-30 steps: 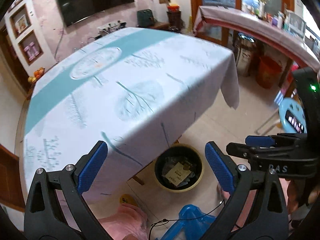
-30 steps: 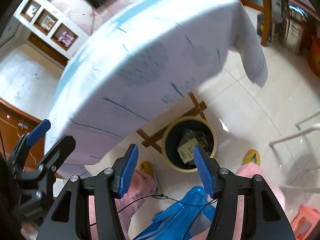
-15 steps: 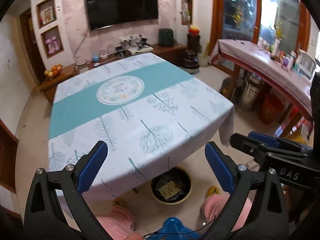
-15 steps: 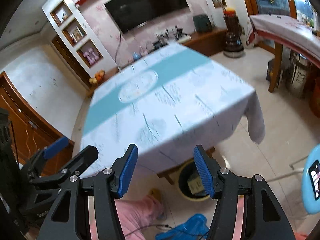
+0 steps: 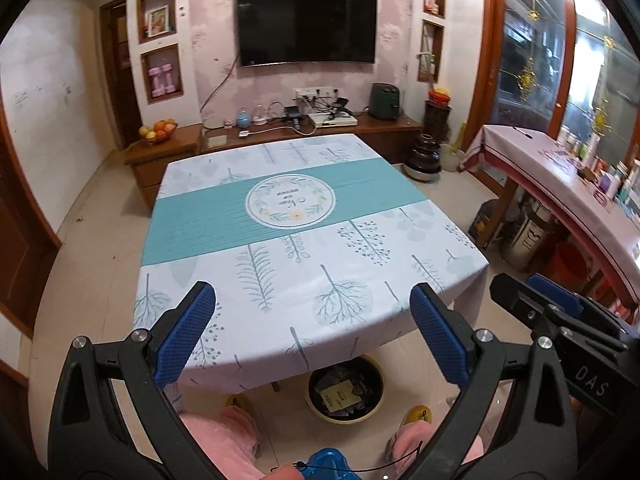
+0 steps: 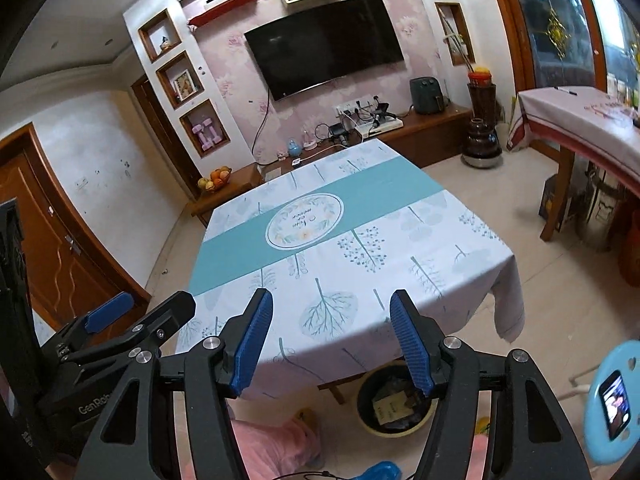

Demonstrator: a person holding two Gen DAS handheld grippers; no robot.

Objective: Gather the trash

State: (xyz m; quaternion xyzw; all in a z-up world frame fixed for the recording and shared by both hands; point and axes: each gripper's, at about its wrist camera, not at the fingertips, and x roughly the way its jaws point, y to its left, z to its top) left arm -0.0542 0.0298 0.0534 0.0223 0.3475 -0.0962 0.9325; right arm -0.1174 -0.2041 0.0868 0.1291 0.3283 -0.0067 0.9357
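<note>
Left gripper [image 5: 312, 336]: black frame fills the bottom of the left wrist view, both blue pads [image 5: 185, 334] angled outward, jaws standing wide apart, nothing between them. Pointed forward and downward.

Right gripper [image 6: 331, 342]: same build, bottom centre of the right wrist view, blue ribbed pads [image 6: 412, 344] spread, gap empty. The jaws have just been opening a little further.

The two sit side by side, near each other: the right one shows at the lower right edge of the left view, the left one at the lower left of the right view.

Person: pink-clad legs [image 5: 224, 436] at the bottom of both frames, beneath the grippers.
</note>
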